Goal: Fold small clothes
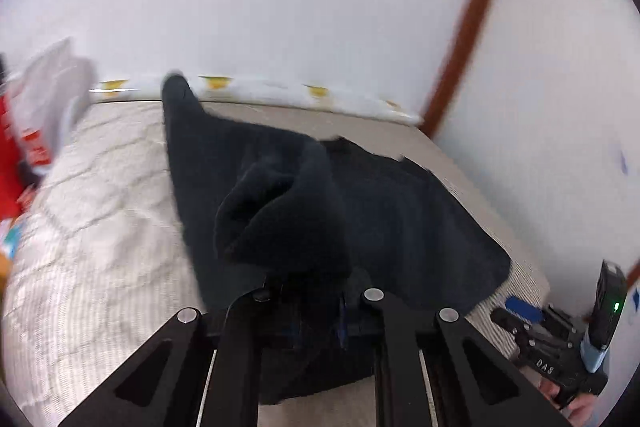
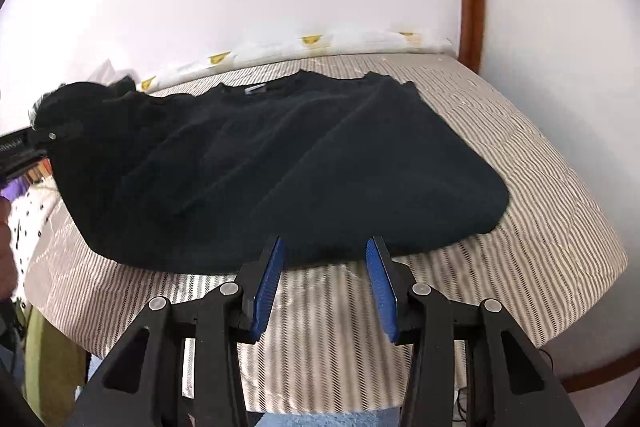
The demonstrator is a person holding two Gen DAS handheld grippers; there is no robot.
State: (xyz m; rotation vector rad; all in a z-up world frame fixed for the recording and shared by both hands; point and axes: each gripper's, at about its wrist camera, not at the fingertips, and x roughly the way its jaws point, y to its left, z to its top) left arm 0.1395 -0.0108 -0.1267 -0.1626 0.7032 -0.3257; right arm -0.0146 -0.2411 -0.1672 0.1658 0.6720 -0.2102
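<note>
Nearest the left wrist camera, the left gripper [image 1: 308, 291] has its jaws drawn nearly together on a bunched fold of the black sweater [image 1: 280, 203], and the cloth rises in a soft hump over the fingertips, hiding the pads. Close to the right wrist camera, the right gripper [image 2: 324, 267] stands partly open, its blue pads [image 2: 268, 283] just short of the sweater's near hem, with nothing between them; only the striped bedcover [image 2: 520, 227] shows in the gap.

Further out, the sweater [image 2: 280, 163] lies spread across the bed, neck label [image 2: 256, 89] toward the wall. Its left side is lifted off the cover where the left gripper [image 2: 52, 137] holds it, seen at the far left of the right wrist view; the right side lies flat. Beyond it a white pillow with yellow marks [image 2: 320, 43] runs along the wall, and a heap of other clothes [image 1: 40, 115] sits at the left edge.

By the look of it, the first fold is under way: the left side is being carried over the body. The next move calls for laying that side down flat toward the middle, while the right gripper either pins the hem or takes the opposite side.
</note>
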